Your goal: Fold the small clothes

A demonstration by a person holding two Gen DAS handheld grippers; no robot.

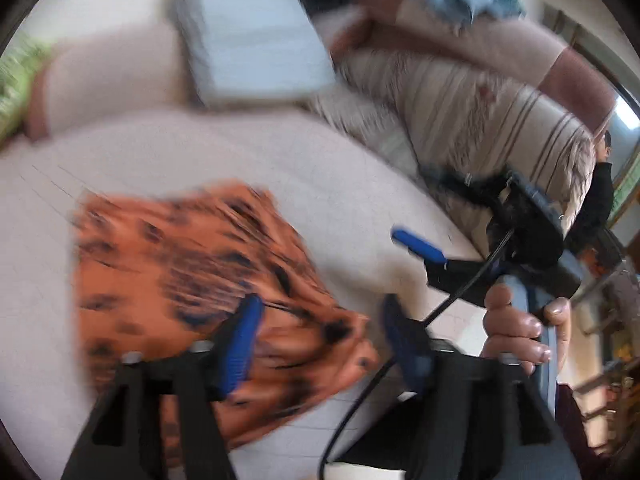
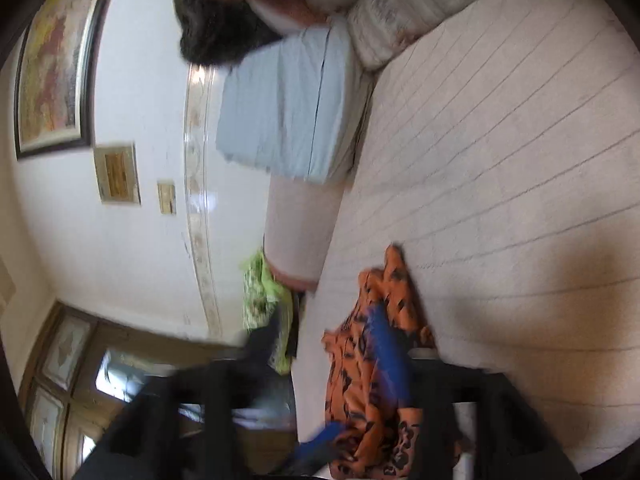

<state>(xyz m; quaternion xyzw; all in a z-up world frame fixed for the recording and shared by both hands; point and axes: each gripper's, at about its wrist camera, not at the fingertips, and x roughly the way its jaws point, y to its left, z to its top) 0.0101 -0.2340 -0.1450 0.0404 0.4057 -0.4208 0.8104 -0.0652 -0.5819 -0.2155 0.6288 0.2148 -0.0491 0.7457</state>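
Orange garment (image 1: 192,288) with black print lies on the cream bed cover (image 1: 240,152), lower left of my left wrist view. Left gripper (image 1: 320,344): jaws apart, nothing pinched, cloth beneath. Right gripper (image 1: 416,246) at right centre, hand (image 1: 516,328) on its handle; in its own view jaws spread, garment (image 2: 368,392) between, no clamp visible. Heavy blur.

Both wrist views look closely down, sharing the orange garment (image 1: 192,288).
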